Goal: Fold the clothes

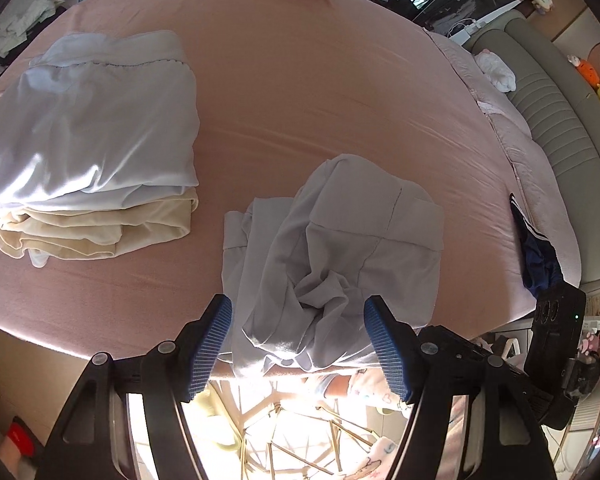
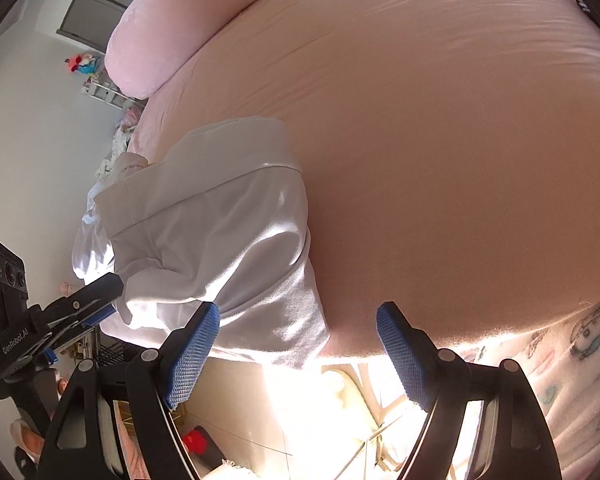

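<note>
Hovering both grippers over a crumpled grey garment [image 1: 332,248] on the pink bed [image 1: 320,100].
We see both jaws wide, holding nothing; garment lies just beyond them.

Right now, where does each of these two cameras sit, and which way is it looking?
Left wrist: rides the left tool, looking down at a crumpled pale grey garment on the pink bed sheet; its blue-padded fingers show.
Right wrist: rides the right tool, looking down over the bed edge; the left tool shows.
Shared: garment, sheet.
</note>
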The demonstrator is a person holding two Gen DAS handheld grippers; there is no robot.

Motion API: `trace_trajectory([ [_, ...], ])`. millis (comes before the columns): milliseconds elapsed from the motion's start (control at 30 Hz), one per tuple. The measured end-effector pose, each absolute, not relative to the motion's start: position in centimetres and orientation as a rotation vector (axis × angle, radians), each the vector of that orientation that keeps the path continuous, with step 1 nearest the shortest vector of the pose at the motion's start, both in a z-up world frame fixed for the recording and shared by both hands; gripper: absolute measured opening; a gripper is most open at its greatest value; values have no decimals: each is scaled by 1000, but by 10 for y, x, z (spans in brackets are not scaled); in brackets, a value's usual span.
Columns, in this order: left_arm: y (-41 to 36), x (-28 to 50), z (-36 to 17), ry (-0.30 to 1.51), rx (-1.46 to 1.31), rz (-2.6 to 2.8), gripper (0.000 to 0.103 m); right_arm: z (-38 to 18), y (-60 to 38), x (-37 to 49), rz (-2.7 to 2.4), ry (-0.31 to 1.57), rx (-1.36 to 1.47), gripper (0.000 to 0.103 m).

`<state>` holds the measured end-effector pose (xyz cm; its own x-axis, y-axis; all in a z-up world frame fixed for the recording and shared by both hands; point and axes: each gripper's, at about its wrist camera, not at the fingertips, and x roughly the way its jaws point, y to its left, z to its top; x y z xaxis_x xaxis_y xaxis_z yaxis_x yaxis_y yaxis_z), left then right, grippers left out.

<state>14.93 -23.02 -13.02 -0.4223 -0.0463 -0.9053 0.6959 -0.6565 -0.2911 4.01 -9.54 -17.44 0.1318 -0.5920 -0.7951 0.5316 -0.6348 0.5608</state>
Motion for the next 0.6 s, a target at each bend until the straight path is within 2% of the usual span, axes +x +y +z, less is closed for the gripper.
trace_trajectory([
  [167,-236,144,-141,884,1329,-2103,65,-176,-111,48,-1649,-19,1527,79],
  [200,-239,145,-142,906,1306,-2107,46,-177,-114,49,-1637,-3,1528,64],
  [233,-242,147,-143,928,1283,-2111,26,-178,-117,51,-1618,20,1522,54],
  [333,-250,152,-152,995,1296,-2091,26,-175,-127,60,-1622,139,1491,41],
  [433,-258,152,-162,980,1336,-2068,26,-176,-133,61,-1623,191,1501,39],
  [600,-279,164,-183,1073,1333,-2001,28,-189,-137,58,-1641,286,1556,39],
])
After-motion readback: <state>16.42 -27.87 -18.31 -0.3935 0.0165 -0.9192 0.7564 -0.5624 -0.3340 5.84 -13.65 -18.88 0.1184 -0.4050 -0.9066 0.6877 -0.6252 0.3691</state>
